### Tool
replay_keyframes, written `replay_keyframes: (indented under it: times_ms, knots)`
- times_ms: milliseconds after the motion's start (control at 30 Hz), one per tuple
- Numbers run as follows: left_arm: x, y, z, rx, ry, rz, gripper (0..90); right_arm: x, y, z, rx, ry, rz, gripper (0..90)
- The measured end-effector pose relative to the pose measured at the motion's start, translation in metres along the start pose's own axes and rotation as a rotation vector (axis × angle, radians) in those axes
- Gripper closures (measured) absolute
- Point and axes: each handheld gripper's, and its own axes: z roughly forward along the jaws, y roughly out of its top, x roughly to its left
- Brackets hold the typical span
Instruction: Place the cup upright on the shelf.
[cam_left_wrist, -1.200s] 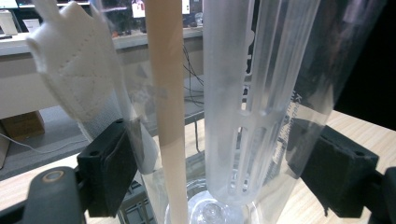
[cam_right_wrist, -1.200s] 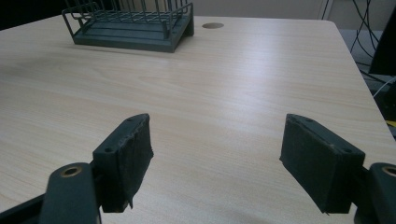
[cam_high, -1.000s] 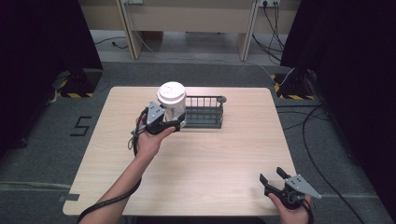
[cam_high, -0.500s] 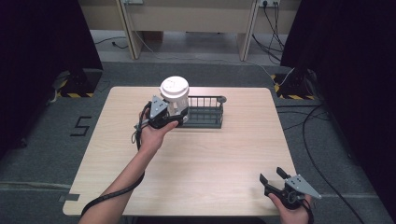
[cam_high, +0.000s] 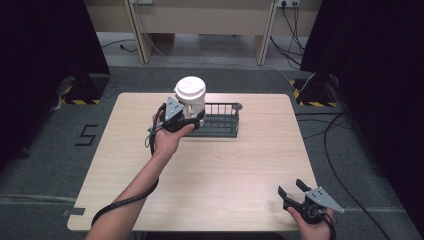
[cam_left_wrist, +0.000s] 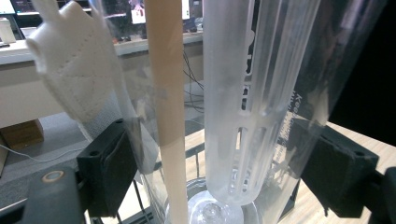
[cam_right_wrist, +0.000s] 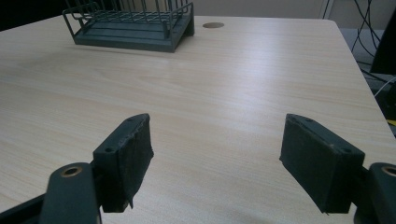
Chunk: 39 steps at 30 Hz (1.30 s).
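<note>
— The clear jug (cam_high: 190, 97) with the white lid sits in the upper middle of the high view, pinched by the left gripper (cam_high: 186, 116). In the left gripper view its see-through wall (cam_left_wrist: 261, 93) stands between the two black fingers (cam_left_wrist: 109, 170), both pads pressed against it.

— What has shifted?

— Over the last second the jug has drifted a little right and up in the frame, from beside the rack's left end to over it. I'd judge it is being carried to the dark wire rack (cam_high: 220, 120) and is about to go down into or by its left part.

— And the other hand?

— The right gripper (cam_high: 295, 192) waits at the lower right of the frame, fingers spread wide with nothing between them, low over bare tabletop (cam_right_wrist: 224, 93).

— Room to move?

— Plenty. The tabletop (cam_high: 225, 170) is open across the middle and the lower left of the frame. The tight spots are the rack's raised wire rails right under the jug, and the far edge just behind the rack.
</note>
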Motion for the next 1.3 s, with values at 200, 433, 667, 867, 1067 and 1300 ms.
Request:
replay_keyframes:
  times_ms: [200, 433, 667, 867, 1067, 1300]
  knots:
    - [0.000, 0.001, 0.006, 0.005, 0.003, 0.000, 17.9, 0.000, 0.000, 0.000, 0.000, 0.001, 0.001, 25.3]
    - [-0.003, 0.003, 0.013, 0.008, 0.000, -0.003, 17.8, -0.001, 0.000, 0.000, 0.000, 0.001, 0.002, 25.3]
    - [-0.004, 0.008, 0.023, 0.010, 0.001, 0.001, 17.9, -0.001, 0.000, 0.000, 0.002, 0.002, 0.004, 25.3]
    - [-0.005, 0.009, 0.031, 0.015, 0.002, -0.007, 17.8, -0.001, 0.000, 0.000, 0.003, 0.003, 0.005, 25.3]
    - [-0.007, 0.008, 0.036, 0.021, 0.004, -0.012, 17.8, -0.001, 0.000, 0.000, 0.003, 0.005, 0.007, 25.3]
    - [-0.007, 0.008, 0.044, 0.027, 0.011, -0.015, 17.8, -0.001, 0.000, 0.000, 0.003, 0.004, 0.006, 25.3]
